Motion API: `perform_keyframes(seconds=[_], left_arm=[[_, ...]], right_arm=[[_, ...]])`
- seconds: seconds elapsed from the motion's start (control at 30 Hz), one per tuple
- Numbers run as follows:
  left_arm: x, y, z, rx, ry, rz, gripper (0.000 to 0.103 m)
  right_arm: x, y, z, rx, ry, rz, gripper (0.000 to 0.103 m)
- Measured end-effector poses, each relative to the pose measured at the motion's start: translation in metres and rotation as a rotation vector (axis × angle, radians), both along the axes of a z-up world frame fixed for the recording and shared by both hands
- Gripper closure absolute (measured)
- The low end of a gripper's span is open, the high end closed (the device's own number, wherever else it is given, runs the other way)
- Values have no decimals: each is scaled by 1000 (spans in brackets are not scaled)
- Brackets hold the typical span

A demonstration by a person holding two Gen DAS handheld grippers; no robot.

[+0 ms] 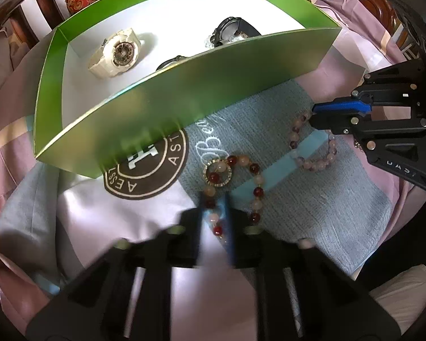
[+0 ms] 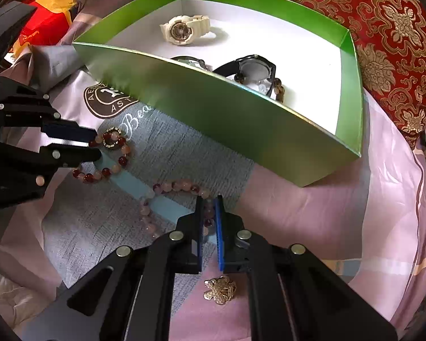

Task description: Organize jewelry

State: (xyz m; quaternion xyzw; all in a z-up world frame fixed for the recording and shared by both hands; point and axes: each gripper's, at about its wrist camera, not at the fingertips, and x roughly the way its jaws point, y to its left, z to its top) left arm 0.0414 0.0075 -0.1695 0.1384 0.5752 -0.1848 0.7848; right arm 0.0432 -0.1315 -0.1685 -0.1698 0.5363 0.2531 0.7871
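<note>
Two beaded bracelets lie on the bedspread [image 2: 312,199] just in front of the green box [image 2: 241,130], each already between a pair of tongs. The left tongs [image 1: 217,221] are clenched on the near arc of the red-and-cream bracelet [image 1: 241,182], whose loop runs away from them toward the box and ends at a gold ring charm [image 1: 217,172]. The right tongs [image 2: 208,213] are closed on the near end of the pale pink bracelet [image 2: 167,196], whose loop trails off to their left, toward the other bracelet. The coming move likely turns on the box's near wall: it stands between both bracelets and the white box floor, so each strand would need lifting over the rim rather than sliding forward. The right tongs appear nearer the wall. Inside lie a cream watch [image 2: 181,29], a black watch [image 2: 252,69] and a third watch [image 2: 193,62] half hidden by the wall. A gold brooch [image 2: 220,288] lies on the bedspread beneath the right tongs, untouched.
</note>
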Motion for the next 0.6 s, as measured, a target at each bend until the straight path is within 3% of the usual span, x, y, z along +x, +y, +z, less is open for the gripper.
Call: perform_keyframes(seconds=[0.2,0.5,0.6], left_arm=[[-4,5,18,-37,-47,3,96],[-11,19,84,-130,-172,23,96],[-8,23,105,-149,-202,29,96]], right_arm=[[1,-3,8,37,-8,-2,95],[-9,-6,58,162,-74,10,95],[-13,-3,87,206,-130,16,95]])
